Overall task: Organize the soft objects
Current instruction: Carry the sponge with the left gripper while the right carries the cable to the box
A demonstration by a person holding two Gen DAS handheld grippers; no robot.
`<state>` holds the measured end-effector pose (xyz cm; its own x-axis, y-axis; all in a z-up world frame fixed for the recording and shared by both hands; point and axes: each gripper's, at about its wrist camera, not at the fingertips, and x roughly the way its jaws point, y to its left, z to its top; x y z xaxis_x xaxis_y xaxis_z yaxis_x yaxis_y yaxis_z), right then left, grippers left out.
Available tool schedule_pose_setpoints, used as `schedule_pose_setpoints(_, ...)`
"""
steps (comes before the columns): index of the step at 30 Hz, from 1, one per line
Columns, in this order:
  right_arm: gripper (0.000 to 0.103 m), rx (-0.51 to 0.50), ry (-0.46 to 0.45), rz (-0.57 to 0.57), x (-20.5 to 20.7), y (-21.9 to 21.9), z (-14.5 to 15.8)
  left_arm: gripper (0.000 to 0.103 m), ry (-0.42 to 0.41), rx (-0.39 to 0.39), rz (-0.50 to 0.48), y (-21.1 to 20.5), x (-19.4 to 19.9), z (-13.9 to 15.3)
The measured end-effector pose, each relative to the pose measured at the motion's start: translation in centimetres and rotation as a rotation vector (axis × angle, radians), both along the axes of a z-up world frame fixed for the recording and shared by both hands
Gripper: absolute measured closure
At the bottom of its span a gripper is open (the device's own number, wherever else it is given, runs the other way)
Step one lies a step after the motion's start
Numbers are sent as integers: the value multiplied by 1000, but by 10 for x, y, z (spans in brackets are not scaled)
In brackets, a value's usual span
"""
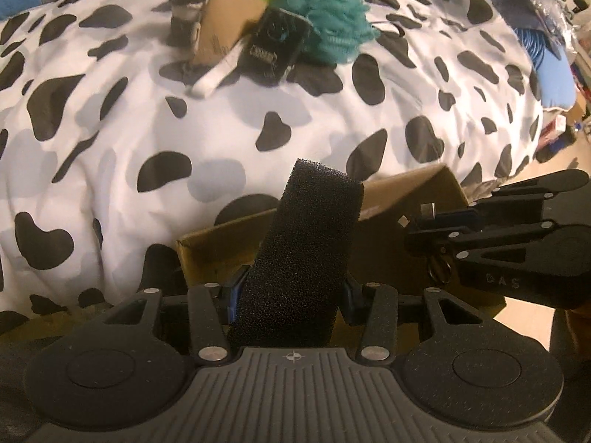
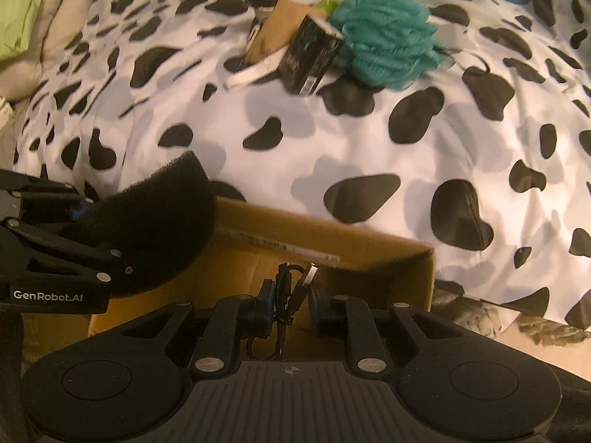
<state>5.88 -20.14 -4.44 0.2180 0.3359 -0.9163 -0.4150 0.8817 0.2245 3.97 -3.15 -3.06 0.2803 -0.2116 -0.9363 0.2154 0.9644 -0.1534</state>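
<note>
Now my left gripper (image 1: 291, 291) clamps the black foam (image 1: 306, 243) and my right gripper (image 2: 291, 297) pinches a cable (image 2: 295, 288), both over the cardboard box (image 2: 369, 258) for dropping.

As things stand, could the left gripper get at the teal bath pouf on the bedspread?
Probably not right away. The left gripper is shut on a black foam block above the cardboard box, so its jaws are occupied. The teal pouf lies far across the bedspread; the path there looks unobstructed.

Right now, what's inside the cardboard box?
The cardboard box shows bare brown walls and a pale strip along the far wall. Its floor is hidden behind both tools.
</note>
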Motion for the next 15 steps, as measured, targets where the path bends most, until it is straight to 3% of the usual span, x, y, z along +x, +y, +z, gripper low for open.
schedule_pose_setpoints(7,81,-31,42,31,1,7,-7,56,36,2,4,0,2,-5)
schedule_pose_setpoints(9,73,-44,60,42,2,8,-9,56,44,10,8,-1,3,-6)
schedule_pose_setpoints(11,38,-63,68,43,3,9,-10,55,50,28,18,-1,5,-8)
schedule_pose_setpoints(13,17,-79,56,40,4,10,-9,51,61,42,27,0,7,-10)
schedule_pose_setpoints(14,10,-86,49,37,4,10,-9,46,64,46,32,1,7,-10)
schedule_pose_setpoints(15,9,-94,47,34,4,9,-9,34,64,54,40,1,8,-11)
